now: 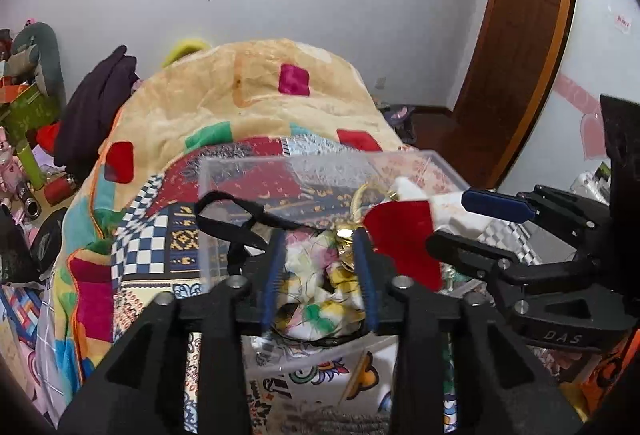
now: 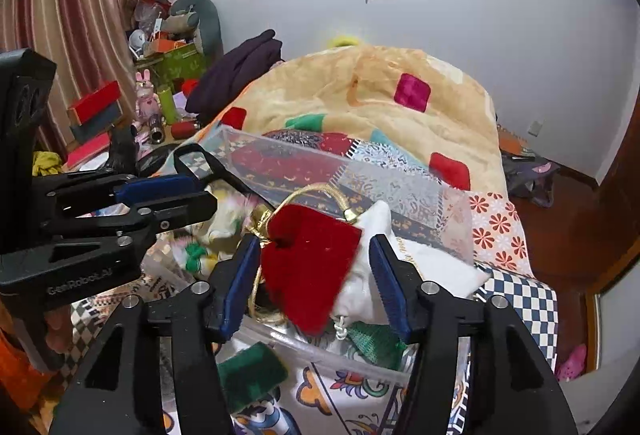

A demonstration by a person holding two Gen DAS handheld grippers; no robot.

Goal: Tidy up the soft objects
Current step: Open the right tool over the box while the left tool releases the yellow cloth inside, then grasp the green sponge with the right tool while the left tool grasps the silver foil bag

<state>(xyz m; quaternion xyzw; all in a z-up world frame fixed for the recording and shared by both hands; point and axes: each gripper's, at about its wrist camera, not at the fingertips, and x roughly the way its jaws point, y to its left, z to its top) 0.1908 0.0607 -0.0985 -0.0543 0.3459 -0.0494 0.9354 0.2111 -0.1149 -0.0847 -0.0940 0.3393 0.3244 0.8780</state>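
A clear plastic box (image 1: 248, 171) (image 2: 440, 195) stands on the patterned bed. My left gripper (image 1: 320, 275) is shut on a floral cloth bag (image 1: 312, 291) with a black strap (image 1: 236, 211), holding it over the box; it also shows in the right wrist view (image 2: 180, 195). My right gripper (image 2: 314, 283) is shut on a red velvet pouch (image 2: 312, 263) and a white drawstring pouch (image 2: 368, 275), held over the box's near edge; from the left wrist view the red pouch (image 1: 404, 235) hangs from it. A gold cord (image 2: 316, 191) loops above the pouches.
A green velvet pouch (image 2: 252, 371) and a green mesh bag (image 2: 372, 343) lie near the box front. A bunched yellow quilt (image 2: 380, 107) rises behind. A cluttered table (image 2: 160, 83) stands at the left, a brown door (image 1: 520, 35) at the right.
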